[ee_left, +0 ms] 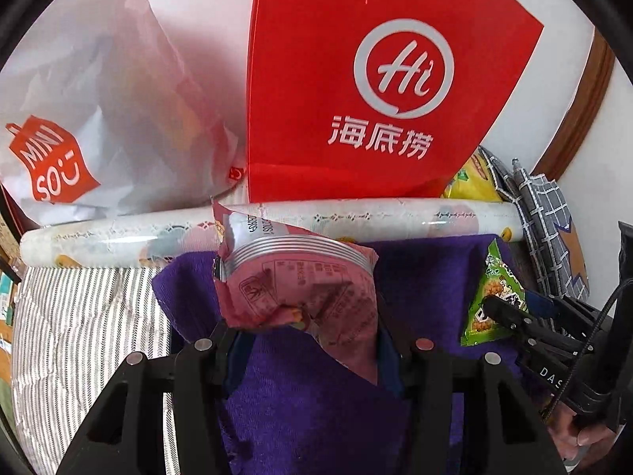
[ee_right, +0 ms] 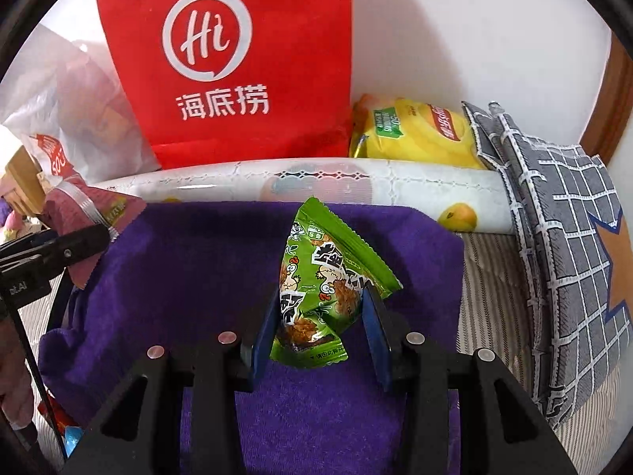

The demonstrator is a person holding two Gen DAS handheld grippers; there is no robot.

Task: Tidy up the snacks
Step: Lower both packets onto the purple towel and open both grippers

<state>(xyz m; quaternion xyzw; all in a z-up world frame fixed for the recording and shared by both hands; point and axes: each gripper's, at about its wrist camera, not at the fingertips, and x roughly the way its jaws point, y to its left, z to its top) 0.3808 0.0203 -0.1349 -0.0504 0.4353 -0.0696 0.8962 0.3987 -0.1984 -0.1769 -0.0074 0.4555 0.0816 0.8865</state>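
Note:
My left gripper (ee_left: 312,336) is shut on a pink snack packet (ee_left: 300,277) and holds it above a purple towel (ee_left: 316,415). My right gripper (ee_right: 320,316) is shut on a green snack packet (ee_right: 320,277) over the same towel (ee_right: 198,257). The green packet (ee_left: 490,301) and right gripper show at the right of the left wrist view. The pink packet (ee_right: 83,209) and left gripper show at the left of the right wrist view. A red paper bag (ee_left: 376,79) (ee_right: 237,59) stands upright behind the towel.
A white rolled sheet (ee_left: 356,213) (ee_right: 316,182) lies across behind the towel. A white Miniso plastic bag (ee_left: 99,99) sits left of the red bag. A yellow chip bag (ee_right: 415,134) and a grey checked cushion (ee_right: 561,237) lie at the right. Striped bedding (ee_left: 79,316) surrounds the towel.

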